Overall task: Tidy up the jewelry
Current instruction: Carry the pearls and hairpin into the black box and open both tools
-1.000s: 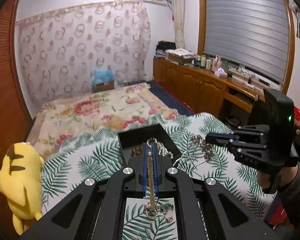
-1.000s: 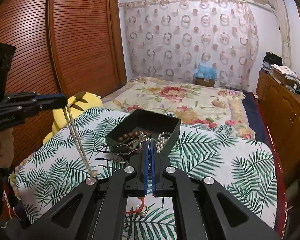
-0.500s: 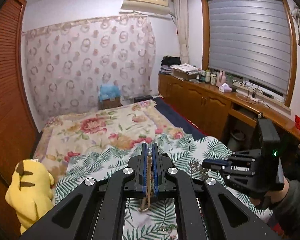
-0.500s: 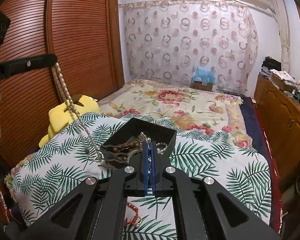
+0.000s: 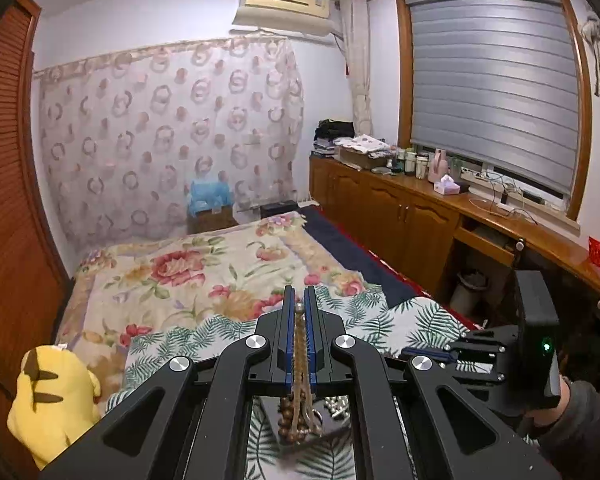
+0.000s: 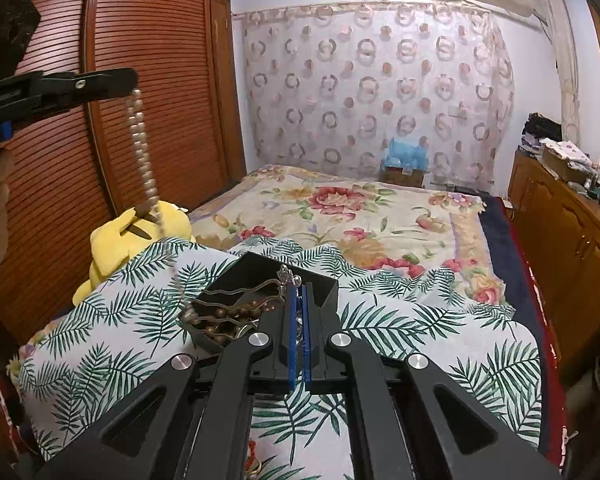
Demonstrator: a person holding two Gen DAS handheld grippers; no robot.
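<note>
Your left tongs have climbed well up off the bed in the last second: a second ago they sat low over the black tray, and now they ride high, pinching the pearl strand near one end. In the right wrist view that strand hangs down from the raised tips past the yellow plush toy, and its lower end runs down towards the tray's near corner; whether it has fully cleared the tray you cannot tell, since the lower part is blurred. In the left wrist view the strand runs between the pressed-together fingers and hangs over the brown wooden beads in the tray below.

Your right tongs have barely shifted. They stay low at the tray's edge, pressed together on a small silver piece whose top pokes out above the tips, beside the wavy hair clip.

For the task, this looks like you are drawing the pearls free of the tangle while the right side holds the rest down. Expect the swinging tail to snag on the clip or the beads; lift a little more and let it settle before you lay it out on the leaf-print cover
</note>
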